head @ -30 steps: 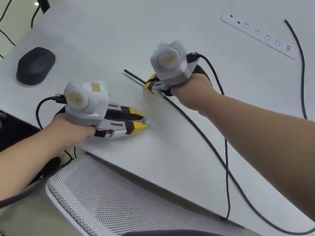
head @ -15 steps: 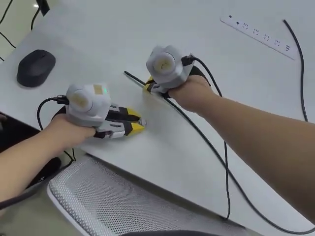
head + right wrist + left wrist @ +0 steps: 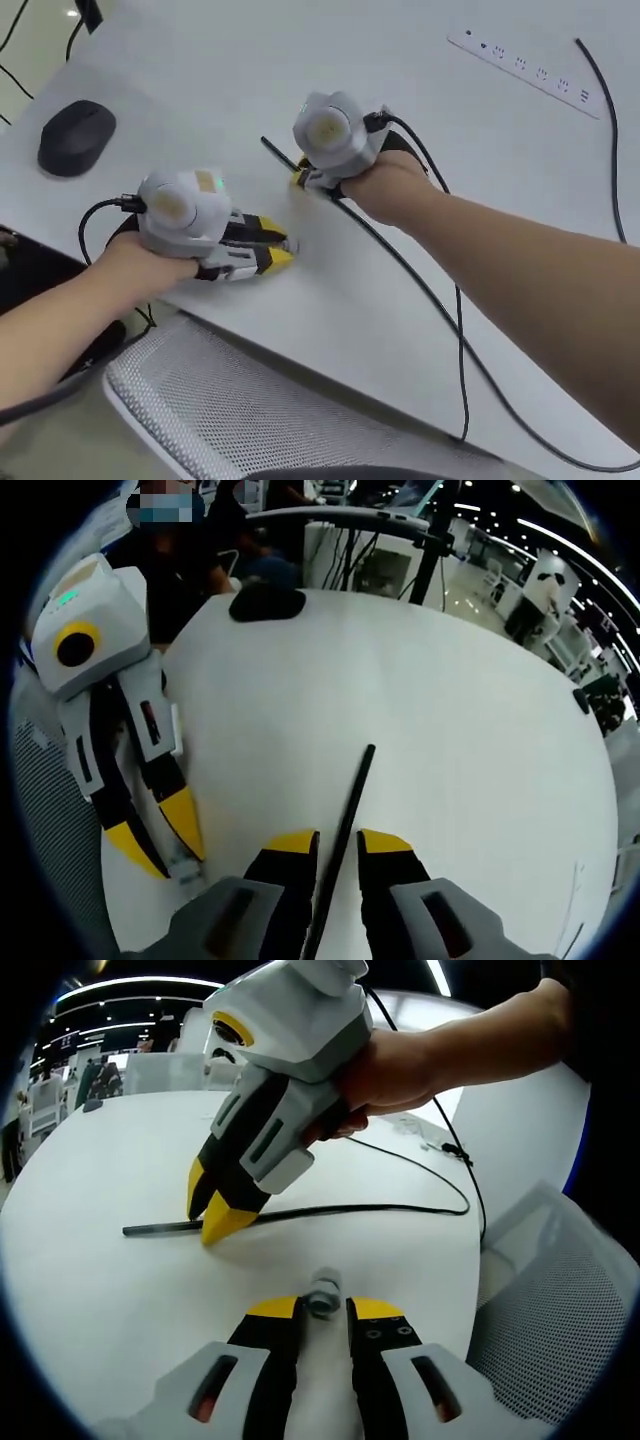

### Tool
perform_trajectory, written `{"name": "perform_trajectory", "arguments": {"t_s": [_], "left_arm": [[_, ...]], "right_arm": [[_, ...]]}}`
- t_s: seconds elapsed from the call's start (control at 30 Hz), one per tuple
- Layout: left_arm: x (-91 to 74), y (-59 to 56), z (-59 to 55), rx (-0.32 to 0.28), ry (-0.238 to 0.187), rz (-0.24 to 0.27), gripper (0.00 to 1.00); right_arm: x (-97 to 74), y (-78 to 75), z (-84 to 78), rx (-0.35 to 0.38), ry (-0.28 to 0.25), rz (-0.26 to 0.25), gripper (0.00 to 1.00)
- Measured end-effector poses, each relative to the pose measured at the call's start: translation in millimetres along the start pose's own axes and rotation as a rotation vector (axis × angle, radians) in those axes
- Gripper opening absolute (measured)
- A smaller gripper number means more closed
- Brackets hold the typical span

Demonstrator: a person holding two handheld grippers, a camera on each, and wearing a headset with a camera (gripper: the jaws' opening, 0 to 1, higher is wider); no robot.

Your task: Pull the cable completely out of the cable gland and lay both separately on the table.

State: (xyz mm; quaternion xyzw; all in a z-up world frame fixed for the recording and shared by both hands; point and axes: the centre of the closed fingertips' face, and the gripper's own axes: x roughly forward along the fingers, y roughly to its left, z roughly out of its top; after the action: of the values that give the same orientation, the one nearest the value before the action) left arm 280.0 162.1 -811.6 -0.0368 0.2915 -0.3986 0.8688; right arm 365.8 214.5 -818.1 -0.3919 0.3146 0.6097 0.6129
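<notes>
The black cable (image 3: 400,270) lies across the white table (image 3: 200,80), its free end pointing up-left. My right gripper (image 3: 300,178) is shut on the cable near that end; in the right gripper view the cable (image 3: 355,790) runs forward between the closed jaws of that gripper (image 3: 337,838). A small grey cable gland (image 3: 323,1288) sits pinched in my left gripper (image 3: 323,1305), apart from the cable (image 3: 350,1210). In the head view the left gripper (image 3: 285,250) rests low on the table near the front edge, just left of the right one.
A black mouse (image 3: 77,138) lies at the table's left. A white power strip (image 3: 525,65) and another black cable (image 3: 610,150) are at the back right. A grey mesh chair (image 3: 250,420) stands below the front edge.
The right gripper has edged slightly left with the cable in it. The left gripper has stayed where it was.
</notes>
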Motion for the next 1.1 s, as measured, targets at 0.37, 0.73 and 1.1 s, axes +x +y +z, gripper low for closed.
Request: {"name": "perform_trajectory", "arguments": {"t_s": [0.37,0.73,1.1], "left_arm": [[-7.8,4.3,9.6,-0.035,-0.034,0.026,0.26],[-21.4,5.4,26.0,-0.124,-0.101,0.05,0.41],[-35.8,-12.7,43.3,-0.154,-0.115,0.043,0.54]], "right_arm": [[-35.3,-8.0,7.6,0.132,-0.112,-0.051,0.33],[-104.5,1.3,-8.6,0.252,-0.204,-0.117,0.47],[-161.4,17.8,-25.6,0.325,-0.332,-0.171,0.61]]}}
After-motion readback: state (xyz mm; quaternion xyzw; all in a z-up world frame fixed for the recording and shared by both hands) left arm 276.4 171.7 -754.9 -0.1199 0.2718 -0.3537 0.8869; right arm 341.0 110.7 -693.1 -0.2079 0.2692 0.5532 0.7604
